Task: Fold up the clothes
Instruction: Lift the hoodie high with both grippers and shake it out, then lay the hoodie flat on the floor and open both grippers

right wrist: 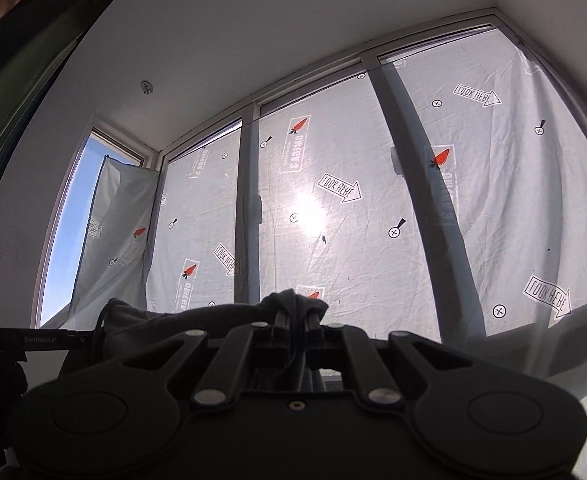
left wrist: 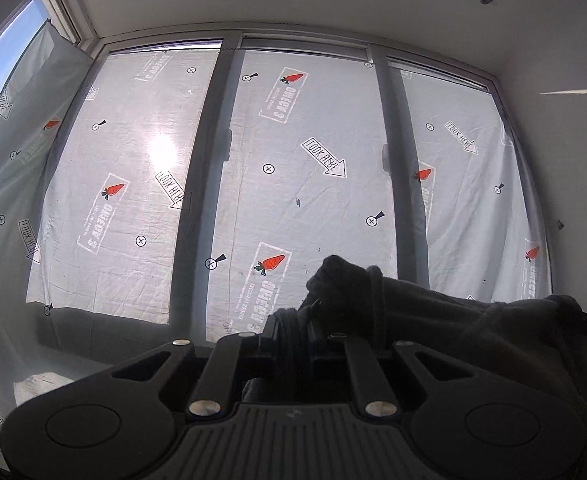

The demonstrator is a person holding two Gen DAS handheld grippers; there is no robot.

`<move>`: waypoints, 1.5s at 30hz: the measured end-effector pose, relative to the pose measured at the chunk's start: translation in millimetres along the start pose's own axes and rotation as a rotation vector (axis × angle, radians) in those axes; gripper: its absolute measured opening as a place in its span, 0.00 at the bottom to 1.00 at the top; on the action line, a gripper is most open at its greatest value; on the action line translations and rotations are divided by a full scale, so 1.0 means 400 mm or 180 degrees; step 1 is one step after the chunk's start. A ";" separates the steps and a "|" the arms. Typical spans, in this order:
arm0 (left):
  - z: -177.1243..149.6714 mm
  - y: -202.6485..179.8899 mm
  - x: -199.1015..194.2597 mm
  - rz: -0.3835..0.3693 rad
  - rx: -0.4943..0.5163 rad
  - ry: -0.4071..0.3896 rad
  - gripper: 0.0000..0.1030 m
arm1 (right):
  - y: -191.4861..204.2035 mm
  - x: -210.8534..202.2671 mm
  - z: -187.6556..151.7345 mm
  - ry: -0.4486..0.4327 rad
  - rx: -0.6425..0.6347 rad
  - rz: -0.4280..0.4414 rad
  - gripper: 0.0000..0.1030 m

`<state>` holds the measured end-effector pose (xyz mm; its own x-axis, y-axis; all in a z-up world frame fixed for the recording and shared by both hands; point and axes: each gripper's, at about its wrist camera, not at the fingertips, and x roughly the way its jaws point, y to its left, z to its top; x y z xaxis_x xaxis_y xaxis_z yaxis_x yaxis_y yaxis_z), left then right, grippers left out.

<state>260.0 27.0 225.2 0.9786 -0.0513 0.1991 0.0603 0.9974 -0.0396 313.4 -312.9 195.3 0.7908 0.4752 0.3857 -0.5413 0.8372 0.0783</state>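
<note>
While both cameras tilt up toward the sheet-covered window (left wrist: 293,184), the left tool (left wrist: 293,322) sits low in the centre of its frame with its fingers pinched together on a bunched edge of the dark garment (left wrist: 433,320), whose bulk runs off to the lower right. The right tool (right wrist: 297,320) is likewise closed on a tuft of the same cloth, which trails to the lower left. So I judge the garment's long axis spans between the tools, neither being nearer.
</note>
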 end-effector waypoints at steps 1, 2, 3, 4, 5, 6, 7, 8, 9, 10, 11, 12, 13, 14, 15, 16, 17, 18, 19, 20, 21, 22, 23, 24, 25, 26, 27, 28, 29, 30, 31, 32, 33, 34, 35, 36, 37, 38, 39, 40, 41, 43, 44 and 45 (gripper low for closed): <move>-0.016 -0.001 0.014 0.0009 -0.0005 0.0072 0.15 | -0.011 0.005 -0.009 0.0036 0.0030 -0.0012 0.06; -0.037 -0.003 0.036 0.0015 -0.0002 0.0166 0.15 | -0.020 0.019 -0.030 0.0122 0.0025 -0.0055 0.06; -0.067 -0.002 0.065 0.0032 0.0002 0.0285 0.15 | -0.029 0.033 -0.051 0.0209 0.0021 -0.0099 0.06; -0.099 0.000 0.096 0.0053 0.0005 0.0409 0.15 | -0.038 0.046 -0.072 0.0295 0.0016 -0.0143 0.06; -0.136 0.005 0.132 0.0075 -0.0010 0.0550 0.15 | -0.057 0.071 -0.110 0.0444 0.0045 -0.0193 0.06; -0.177 0.014 0.174 0.0094 -0.0058 0.0702 0.15 | -0.077 0.102 -0.153 0.0597 0.0093 -0.0241 0.06; -0.228 0.027 0.223 0.0127 -0.0113 0.0861 0.15 | -0.098 0.133 -0.197 0.0749 0.0142 -0.0289 0.07; -0.281 0.041 0.275 0.0165 -0.0166 0.1022 0.15 | -0.118 0.163 -0.240 0.0902 0.0191 -0.0337 0.07; -0.342 0.054 0.331 0.0224 -0.0202 0.1213 0.16 | -0.142 0.205 -0.301 0.1135 0.0161 -0.0413 0.10; -0.411 0.064 0.386 0.0325 -0.0204 0.1446 0.20 | -0.166 0.247 -0.363 0.1369 0.0130 -0.0488 0.13; -0.484 0.073 0.441 0.0440 -0.0195 0.1691 0.22 | -0.190 0.289 -0.425 0.1602 0.0099 -0.0563 0.28; -0.553 0.081 0.485 0.0539 -0.0166 0.1916 0.21 | -0.213 0.322 -0.498 0.1875 0.0028 -0.0737 0.43; -0.626 0.083 0.518 0.0626 -0.0130 0.2173 0.21 | -0.218 0.327 -0.543 0.2037 -0.0014 -0.0762 0.43; -0.671 0.083 0.530 0.0660 -0.0109 0.2343 0.21 | -0.224 0.332 -0.588 0.2197 -0.0056 -0.0786 0.42; -0.716 0.082 0.526 0.0654 -0.0109 0.2493 0.22 | -0.230 0.337 -0.633 0.2357 -0.0099 -0.0809 0.42; -0.746 0.079 0.514 0.0633 -0.0127 0.2587 0.27 | -0.228 0.311 -0.665 0.2490 -0.0171 -0.0844 0.43; -0.776 0.075 0.487 0.0612 -0.0155 0.2685 0.31 | -0.226 0.284 -0.697 0.2622 -0.0245 -0.0880 0.46; -0.807 0.071 0.455 0.0590 -0.0184 0.2793 0.41 | -0.230 0.246 -0.719 0.2736 -0.0236 -0.0922 0.53; -0.839 0.067 0.423 0.0569 -0.0214 0.2901 0.46 | -0.225 0.206 -0.743 0.2857 -0.0176 -0.0961 0.55; -0.866 0.061 0.387 0.0560 -0.0219 0.3028 0.46 | -0.219 0.167 -0.765 0.2990 -0.0101 -0.0990 0.56; -0.891 0.055 0.350 0.0557 -0.0215 0.3161 0.46 | -0.210 0.122 -0.789 0.3160 -0.0046 -0.1029 0.56; -0.916 0.049 0.313 0.0554 -0.0211 0.3294 0.46 | -0.199 0.082 -0.813 0.3322 -0.0045 -0.1093 0.56; -0.936 0.051 0.274 0.0603 -0.0211 0.3412 0.46 | -0.190 0.044 -0.831 0.3478 -0.0078 -0.1160 0.56; -0.955 0.056 0.234 0.0673 -0.0213 0.3525 0.47 | -0.181 0.005 -0.849 0.3635 -0.0112 -0.1228 0.56; -0.973 0.061 0.194 0.0742 -0.0214 0.3637 0.47 | -0.169 -0.030 -0.860 0.3752 -0.0133 -0.1307 0.56; -0.986 0.070 0.159 0.0822 -0.0218 0.3716 0.47 | -0.165 -0.062 -0.864 0.3824 -0.0051 -0.1375 0.56; -0.996 0.081 0.119 0.0913 -0.0222 0.3779 0.48 | -0.162 -0.095 -0.867 0.3896 0.0032 -0.1444 0.56; -1.001 0.092 0.084 0.0990 -0.0232 0.3833 0.51 | -0.161 -0.120 -0.866 0.3937 0.0183 -0.1467 0.56; -1.005 0.102 0.051 0.1061 -0.0245 0.3885 0.53 | -0.161 -0.144 -0.866 0.3975 0.0293 -0.1472 0.56; -1.006 0.113 0.022 0.1094 -0.0250 0.3934 0.56 | -0.157 -0.163 -0.868 0.4025 0.0348 -0.1456 0.58; -1.006 0.121 0.002 0.1097 -0.0247 0.3973 0.57 | -0.151 -0.176 -0.875 0.4085 0.0343 -0.1414 0.59; -1.009 0.127 -0.013 0.1094 -0.0247 0.4004 0.59 | -0.143 -0.184 -0.884 0.4150 0.0311 -0.1374 0.60; -1.014 0.132 -0.024 0.1087 -0.0248 0.4048 0.61 | -0.133 -0.190 -0.894 0.4221 0.0275 -0.1346 0.60; -1.018 0.137 -0.032 0.1091 -0.0253 0.4081 0.62 | -0.126 -0.194 -0.906 0.4291 0.0299 -0.1323 0.60; -1.022 0.144 -0.038 0.1111 -0.0279 0.4091 0.62 | -0.120 -0.197 -0.918 0.4361 0.0323 -0.1299 0.60; -1.025 0.151 -0.043 0.1134 -0.0312 0.4095 0.62 | -0.114 -0.200 -0.925 0.4389 0.0320 -0.1319 0.60; -1.029 0.159 -0.049 0.1157 -0.0346 0.4098 0.62 | -0.109 -0.203 -0.933 0.4415 0.0317 -0.1340 0.60; -1.030 0.168 -0.053 0.1184 -0.0362 0.4097 0.62 | -0.103 -0.206 -0.940 0.4442 0.0314 -0.1361 0.58; -1.031 0.177 -0.057 0.1213 -0.0371 0.4093 0.61 | -0.106 -0.211 -0.934 0.4421 0.0289 -0.1399 0.56; -1.030 0.184 -0.061 0.1207 -0.0366 0.4086 0.56 | -0.109 -0.216 -0.927 0.4399 0.0265 -0.1437 0.53; -1.031 0.190 -0.059 0.1201 -0.0312 0.4071 0.51 | -0.111 -0.221 -0.921 0.4377 0.0241 -0.1475 0.46; -1.027 0.201 -0.060 0.1163 -0.0202 0.4024 0.22 | -0.116 -0.231 -0.908 0.4333 0.0192 -0.1550 0.24; -1.022 0.208 -0.057 0.1148 -0.0190 0.3999 0.14 | -0.119 -0.235 -0.902 0.4311 0.0168 -0.1588 0.08; -1.014 0.218 -0.051 0.1185 -0.0149 0.3966 0.04 | -0.122 -0.240 -0.895 0.4288 0.0144 -0.1625 0.07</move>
<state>325.0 94.6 -179.4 0.4597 0.1889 -0.8678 -0.2707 0.9604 0.0656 366.1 -302.3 -174.9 0.5466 0.0424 -0.8363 -0.1101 0.9937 -0.0216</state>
